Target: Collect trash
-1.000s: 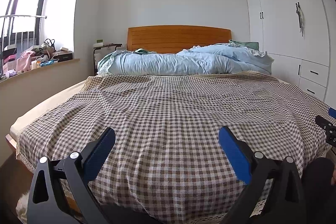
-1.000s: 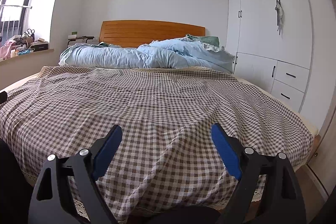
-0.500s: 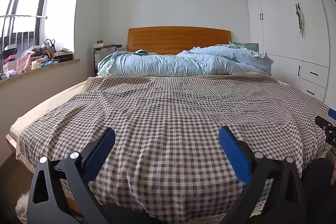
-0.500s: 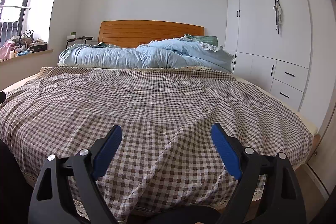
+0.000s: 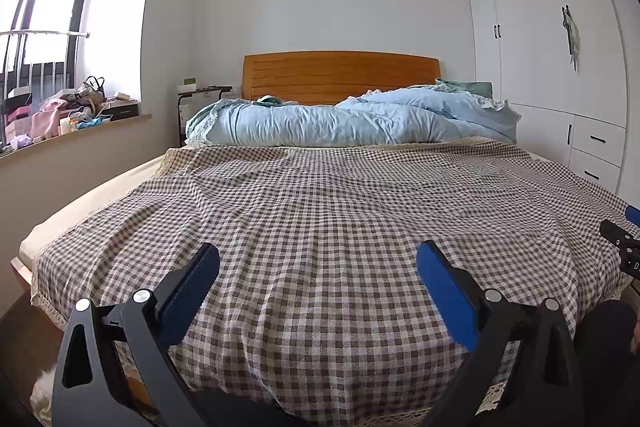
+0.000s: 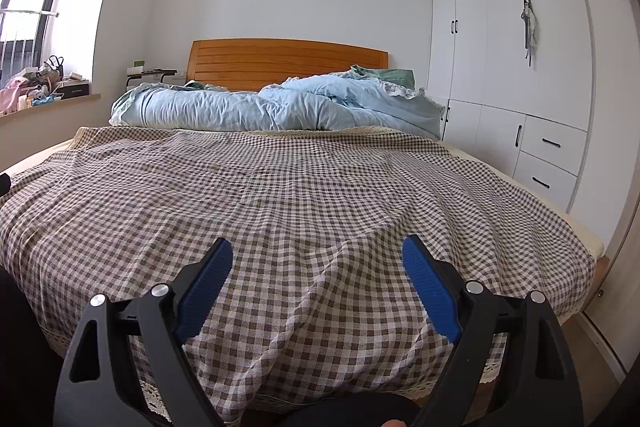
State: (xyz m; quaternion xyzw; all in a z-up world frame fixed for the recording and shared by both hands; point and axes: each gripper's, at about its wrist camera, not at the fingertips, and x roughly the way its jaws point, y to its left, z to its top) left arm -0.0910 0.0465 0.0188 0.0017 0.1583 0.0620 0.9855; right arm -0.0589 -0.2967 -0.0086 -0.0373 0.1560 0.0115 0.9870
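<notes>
1. A wide bed (image 5: 320,211) fills both of my views, covered by a brown-and-white checked spread (image 6: 296,195).
2. White wardrobes (image 6: 516,39) stand along the right wall.
3. A rumpled pale blue duvet (image 5: 344,123) lies across the head of the bed, against a wooden headboard (image 5: 340,75).
4. A window ledge (image 5: 72,119) on the left carries clutter; I cannot tell whether any of it is trash, and I see none on the bed.
5. My left tongs (image 5: 318,263) are spread wide, holding nothing.
6. My right tongs (image 6: 318,257) are also spread wide and empty.
</notes>
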